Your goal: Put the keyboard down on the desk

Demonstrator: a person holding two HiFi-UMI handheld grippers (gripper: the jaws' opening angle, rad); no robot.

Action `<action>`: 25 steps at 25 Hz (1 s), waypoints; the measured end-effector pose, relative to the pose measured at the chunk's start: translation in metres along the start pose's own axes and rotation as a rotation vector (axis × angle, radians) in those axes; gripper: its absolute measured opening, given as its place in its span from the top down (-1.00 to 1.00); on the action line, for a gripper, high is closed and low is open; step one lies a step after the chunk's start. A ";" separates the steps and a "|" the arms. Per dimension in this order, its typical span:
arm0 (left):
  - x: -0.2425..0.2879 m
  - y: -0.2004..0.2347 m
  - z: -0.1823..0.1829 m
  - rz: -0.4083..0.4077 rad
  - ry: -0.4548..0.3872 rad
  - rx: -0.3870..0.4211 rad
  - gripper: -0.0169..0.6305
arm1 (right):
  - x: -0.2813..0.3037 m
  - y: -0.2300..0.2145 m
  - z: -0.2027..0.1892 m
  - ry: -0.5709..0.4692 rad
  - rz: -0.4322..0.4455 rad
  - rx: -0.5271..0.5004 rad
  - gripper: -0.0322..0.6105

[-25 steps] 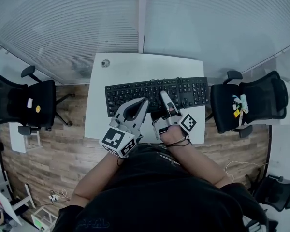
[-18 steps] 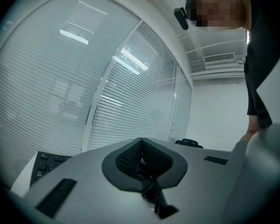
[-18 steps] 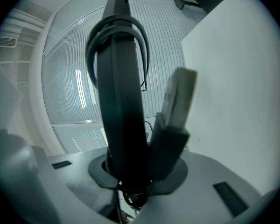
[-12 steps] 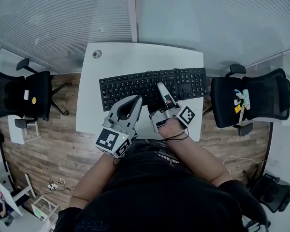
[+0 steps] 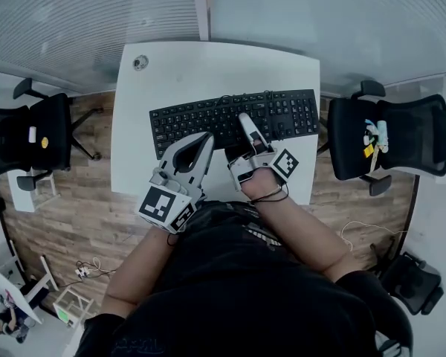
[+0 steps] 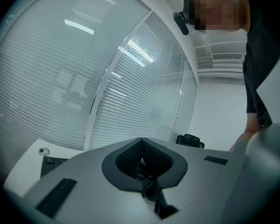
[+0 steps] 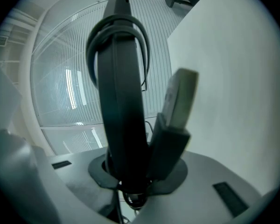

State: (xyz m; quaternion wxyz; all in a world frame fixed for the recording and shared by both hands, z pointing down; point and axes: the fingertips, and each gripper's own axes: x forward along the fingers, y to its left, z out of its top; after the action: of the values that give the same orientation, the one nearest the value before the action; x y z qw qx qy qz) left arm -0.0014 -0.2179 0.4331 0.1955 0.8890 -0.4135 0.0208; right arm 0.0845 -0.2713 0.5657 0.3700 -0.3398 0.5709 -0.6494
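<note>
As right tongs [image 5: 245, 122] clamp the keyboard [image 5: 197, 122], left tongs [image 5: 206, 137] hover.

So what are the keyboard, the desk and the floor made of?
Keyboard: black plastic by the look, matte, with moulded keys. Desk: smooth white top, faint sheen, probably laminate or painted board; cannot tell which. Floor: brown planks with grain, wood or wood-look laminate.

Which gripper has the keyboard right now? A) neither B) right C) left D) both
B: the right gripper is clamped on the near edge of the keyboard, while the left gripper has its jaws together with nothing between them.
</note>
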 end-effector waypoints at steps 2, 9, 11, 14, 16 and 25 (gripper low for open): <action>0.001 0.005 -0.004 -0.005 0.014 -0.006 0.90 | 0.001 -0.008 0.001 -0.004 -0.011 0.001 0.58; 0.007 0.019 -0.023 -0.011 0.066 -0.031 0.90 | 0.005 -0.036 0.006 -0.012 -0.054 0.002 0.58; 0.009 0.020 -0.029 -0.019 0.080 -0.042 0.90 | 0.004 -0.047 0.007 -0.019 -0.075 0.011 0.58; 0.008 0.023 -0.037 -0.022 0.093 -0.064 0.90 | 0.003 -0.058 0.007 -0.025 -0.099 0.022 0.58; 0.008 0.026 -0.041 -0.021 0.101 -0.074 0.90 | 0.002 -0.065 0.008 -0.031 -0.112 0.022 0.58; 0.009 0.030 -0.062 -0.014 0.148 -0.102 0.90 | -0.009 -0.111 0.014 -0.079 -0.213 0.038 0.58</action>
State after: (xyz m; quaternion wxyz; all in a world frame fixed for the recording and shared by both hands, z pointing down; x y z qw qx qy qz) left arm -0.0098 -0.2195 0.5022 0.2705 0.8769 -0.3923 0.0639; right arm 0.0908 -0.2623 0.6776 0.3277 -0.4169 0.5040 -0.6818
